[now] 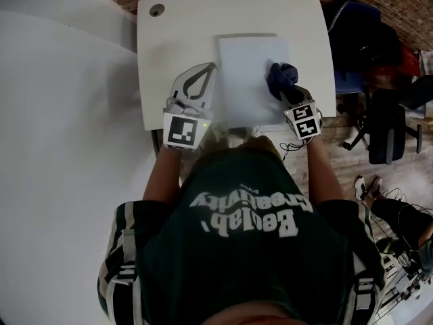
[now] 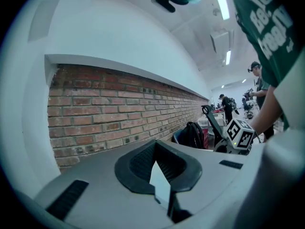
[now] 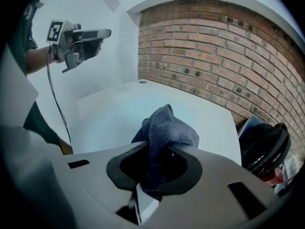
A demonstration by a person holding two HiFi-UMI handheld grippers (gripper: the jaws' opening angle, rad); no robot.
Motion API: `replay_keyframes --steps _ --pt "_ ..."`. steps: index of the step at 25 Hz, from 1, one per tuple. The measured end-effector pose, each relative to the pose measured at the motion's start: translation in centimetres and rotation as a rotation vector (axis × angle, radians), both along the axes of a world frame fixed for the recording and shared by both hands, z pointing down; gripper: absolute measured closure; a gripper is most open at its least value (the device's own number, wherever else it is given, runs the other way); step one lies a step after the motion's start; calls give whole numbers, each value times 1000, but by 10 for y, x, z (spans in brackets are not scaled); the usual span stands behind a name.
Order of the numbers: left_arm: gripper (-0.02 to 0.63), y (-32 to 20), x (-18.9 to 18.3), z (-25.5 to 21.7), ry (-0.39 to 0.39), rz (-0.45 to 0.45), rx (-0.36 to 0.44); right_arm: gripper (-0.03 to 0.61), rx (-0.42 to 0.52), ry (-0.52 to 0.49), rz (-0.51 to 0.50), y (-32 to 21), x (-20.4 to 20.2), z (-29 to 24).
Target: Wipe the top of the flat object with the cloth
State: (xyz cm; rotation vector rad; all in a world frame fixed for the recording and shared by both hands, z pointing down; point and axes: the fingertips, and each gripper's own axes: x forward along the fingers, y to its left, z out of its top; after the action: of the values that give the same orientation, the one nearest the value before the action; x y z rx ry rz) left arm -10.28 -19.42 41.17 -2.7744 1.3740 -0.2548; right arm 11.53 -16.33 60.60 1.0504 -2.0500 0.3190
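Brick wall (image 3: 214,46) runs behind a white, smooth-topped table (image 1: 162,59) with rounded corners and a small round hole near its far left corner. On the table lies the flat object (image 1: 247,66), a pale, matte rectangular slab set square to the table's edges, its near end reaching the table's front edge.

A dark blue cloth (image 1: 283,78), soft and napped like microfibre, sits bunched in folds on the slab's right edge. The right gripper (image 1: 289,93) pinches it: in the right gripper view the cloth (image 3: 164,128) rises between the two dark rubber-lined jaws, which close against it on both sides, and a loose crest stands above them. This gripper points away from the person, its marker cube (image 1: 302,120) toward the body and the forearm bent in close.

The left gripper (image 1: 206,73) is beside the slab's left edge in the head view. The right gripper view shows it (image 3: 97,33) held up in the air, clear of the table, with a hand around its grip. Its jaws meet at the tips with nothing between them, leaving a teardrop-shaped opening behind, and its own view looks at the brick wall (image 2: 119,109).

A dark bag (image 1: 358,32) rests past the table's right side.
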Motion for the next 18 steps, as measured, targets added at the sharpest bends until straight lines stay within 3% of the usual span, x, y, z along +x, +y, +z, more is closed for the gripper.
replay_keyframes --steps 11,18 --pt "620 5 -2 5 -27 52 2 529 -98 52 -36 90 -3 4" --pt "620 7 -5 6 -17 62 12 529 -102 68 -60 101 -13 5"
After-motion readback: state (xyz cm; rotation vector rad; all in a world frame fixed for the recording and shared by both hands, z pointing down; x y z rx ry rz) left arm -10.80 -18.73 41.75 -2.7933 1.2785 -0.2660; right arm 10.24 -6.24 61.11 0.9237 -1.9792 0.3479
